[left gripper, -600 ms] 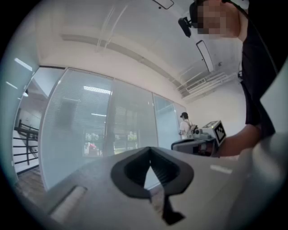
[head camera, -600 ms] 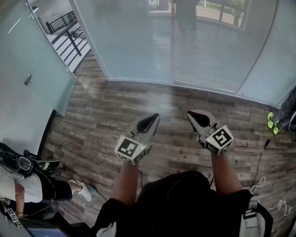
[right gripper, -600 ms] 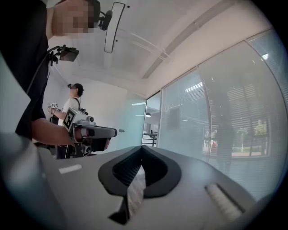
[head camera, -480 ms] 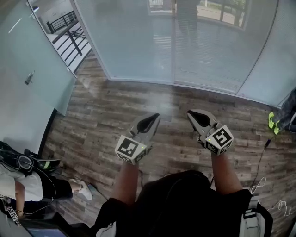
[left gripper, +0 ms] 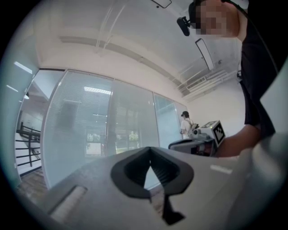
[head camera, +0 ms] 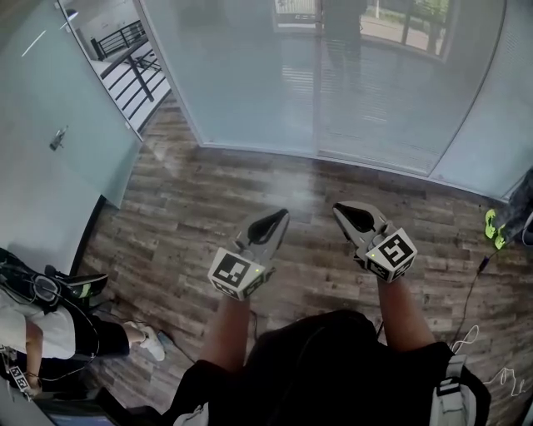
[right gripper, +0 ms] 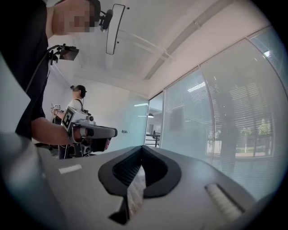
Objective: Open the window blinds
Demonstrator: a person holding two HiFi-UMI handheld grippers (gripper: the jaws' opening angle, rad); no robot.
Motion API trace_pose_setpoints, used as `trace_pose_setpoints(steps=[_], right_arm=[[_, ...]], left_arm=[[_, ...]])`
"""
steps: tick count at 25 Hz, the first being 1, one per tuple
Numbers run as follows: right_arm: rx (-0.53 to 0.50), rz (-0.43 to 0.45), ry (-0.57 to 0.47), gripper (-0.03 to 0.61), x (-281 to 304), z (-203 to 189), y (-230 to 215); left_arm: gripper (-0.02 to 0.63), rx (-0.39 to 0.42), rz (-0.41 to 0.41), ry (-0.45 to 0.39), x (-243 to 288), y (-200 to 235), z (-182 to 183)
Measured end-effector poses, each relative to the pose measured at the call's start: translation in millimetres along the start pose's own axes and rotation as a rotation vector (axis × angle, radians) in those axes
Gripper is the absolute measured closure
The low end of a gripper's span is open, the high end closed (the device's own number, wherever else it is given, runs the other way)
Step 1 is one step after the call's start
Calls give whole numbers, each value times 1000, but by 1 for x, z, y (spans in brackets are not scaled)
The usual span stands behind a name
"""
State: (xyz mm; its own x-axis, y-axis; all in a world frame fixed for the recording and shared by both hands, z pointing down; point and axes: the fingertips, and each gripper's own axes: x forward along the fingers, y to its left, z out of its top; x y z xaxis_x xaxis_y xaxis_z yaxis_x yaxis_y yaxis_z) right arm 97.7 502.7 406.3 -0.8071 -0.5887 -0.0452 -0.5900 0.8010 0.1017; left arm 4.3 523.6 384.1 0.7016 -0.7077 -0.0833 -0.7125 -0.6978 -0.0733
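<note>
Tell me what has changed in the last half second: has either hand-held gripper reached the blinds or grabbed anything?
Hardly anything. The head view has shifted slightly, so the blinds sit a touch lower in frame. The left hand-held gripper and right hand-held gripper stayed as they were: shut, empty, side by side above the floor, short of the blinds. Nothing was taken hold of or let go.

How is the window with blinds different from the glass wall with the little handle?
The blinds window has thin level slats, with greenery showing faintly through; the glass wall is plain and milky. The glass wall carries a small handle; the blinds window shows none. The blinds window stands ahead, the glass wall to the left. Both reach the wooden floor.
</note>
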Motion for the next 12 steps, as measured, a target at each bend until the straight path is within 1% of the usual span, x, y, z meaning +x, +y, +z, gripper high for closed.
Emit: trace_pose_setpoints(steps=[2,7,11,12], right_arm=[[-3,13,6,574,1,2,2],[14,1,-9,575,3,6,-1],[-19,-4,-14,574,2,6,1],[-14,-11,-19,574,1,6,0]], left_arm=[[609,-1,10,1,1,2,0],[609,3,11,-17,1,2,6],[609,6,6,-17,-3,-2,5],[609,9,4,-17,-4,-3,5]])
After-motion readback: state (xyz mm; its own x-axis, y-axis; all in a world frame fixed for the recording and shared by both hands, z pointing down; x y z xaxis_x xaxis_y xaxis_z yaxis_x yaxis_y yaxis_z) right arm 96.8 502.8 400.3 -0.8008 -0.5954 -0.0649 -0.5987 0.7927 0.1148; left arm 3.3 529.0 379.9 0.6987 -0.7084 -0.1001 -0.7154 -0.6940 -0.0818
